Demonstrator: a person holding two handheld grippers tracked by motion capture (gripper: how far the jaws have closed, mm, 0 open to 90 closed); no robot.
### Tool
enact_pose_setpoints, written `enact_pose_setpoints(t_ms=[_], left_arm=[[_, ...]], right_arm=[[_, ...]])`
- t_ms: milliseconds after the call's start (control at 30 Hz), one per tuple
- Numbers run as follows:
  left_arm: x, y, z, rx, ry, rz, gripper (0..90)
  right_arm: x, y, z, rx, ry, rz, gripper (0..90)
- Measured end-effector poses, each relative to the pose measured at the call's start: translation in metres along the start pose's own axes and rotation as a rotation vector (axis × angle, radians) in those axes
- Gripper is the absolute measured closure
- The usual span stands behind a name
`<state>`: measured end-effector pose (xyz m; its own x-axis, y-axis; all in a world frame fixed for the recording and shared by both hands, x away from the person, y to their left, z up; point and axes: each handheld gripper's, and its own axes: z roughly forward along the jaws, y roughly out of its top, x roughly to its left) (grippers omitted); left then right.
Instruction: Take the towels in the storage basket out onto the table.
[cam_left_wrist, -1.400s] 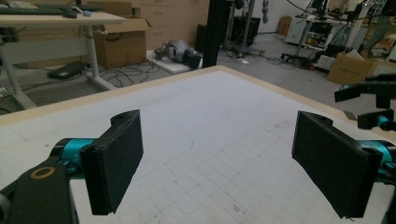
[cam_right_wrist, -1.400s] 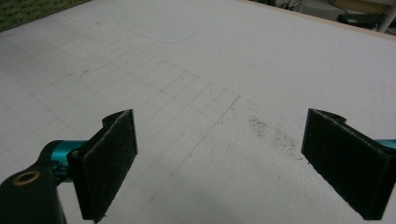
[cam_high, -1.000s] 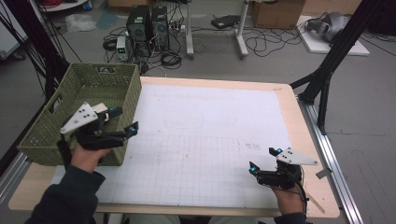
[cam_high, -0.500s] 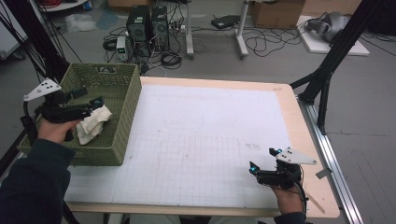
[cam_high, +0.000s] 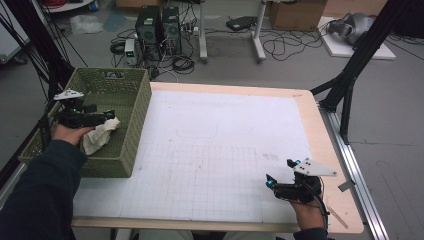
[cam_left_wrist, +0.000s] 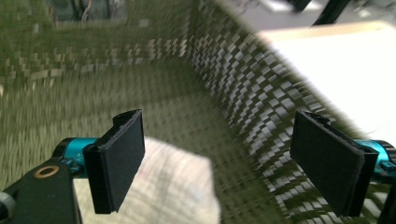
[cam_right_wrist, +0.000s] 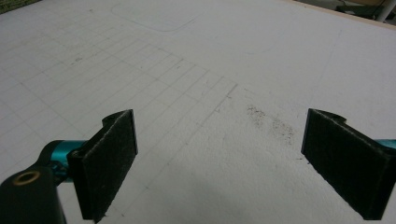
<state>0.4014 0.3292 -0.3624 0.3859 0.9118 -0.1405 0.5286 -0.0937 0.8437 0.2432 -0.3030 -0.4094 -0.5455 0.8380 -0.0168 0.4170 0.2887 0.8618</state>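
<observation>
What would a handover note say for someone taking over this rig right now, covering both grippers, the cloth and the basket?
Left gripper: open, jaws wide apart, inside the green woven basket just above the crumpled white cloth. It grips nothing.
Right gripper: open and holding nothing, over the white gridded mat at the table's near right corner.
Cloth: lies on the basket floor by the wall nearest the mat.
Done: the cloth is in the basket and let go.
Left: lift the left gripper out of the basket; probably nothing else to move, as no other loose item lies on the mat.
</observation>
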Motion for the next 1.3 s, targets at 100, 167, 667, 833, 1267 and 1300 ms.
enact_pose_setpoints(t_ms=[100,167,667,833,1267,1300], left_arm=[[0.002,-0.003,0.010,0.056,0.010,-0.002,18.9],[0.004,-0.006,0.015,0.109,0.041,0.007,19.6],[0.005,-0.015,0.034,0.384,0.140,0.084,52.5],[0.005,-0.011,0.027,0.340,0.153,0.082,81.5],[0.010,0.003,-0.013,-0.005,0.151,-0.018,83.8],[0.010,0.004,-0.017,-0.036,0.145,-0.025,83.8]], right_arm=[[-0.001,0.000,-0.001,-0.003,0.000,0.001,9.7],[-0.002,-0.001,-0.001,-0.002,0.000,0.003,9.7],[-0.004,-0.003,-0.003,0.003,-0.002,0.005,9.7],[-0.004,-0.003,-0.003,0.005,-0.001,0.011,9.7],[-0.005,-0.003,-0.007,-0.004,-0.009,0.028,9.7],[-0.004,-0.003,-0.007,-0.005,-0.008,0.027,9.7]])
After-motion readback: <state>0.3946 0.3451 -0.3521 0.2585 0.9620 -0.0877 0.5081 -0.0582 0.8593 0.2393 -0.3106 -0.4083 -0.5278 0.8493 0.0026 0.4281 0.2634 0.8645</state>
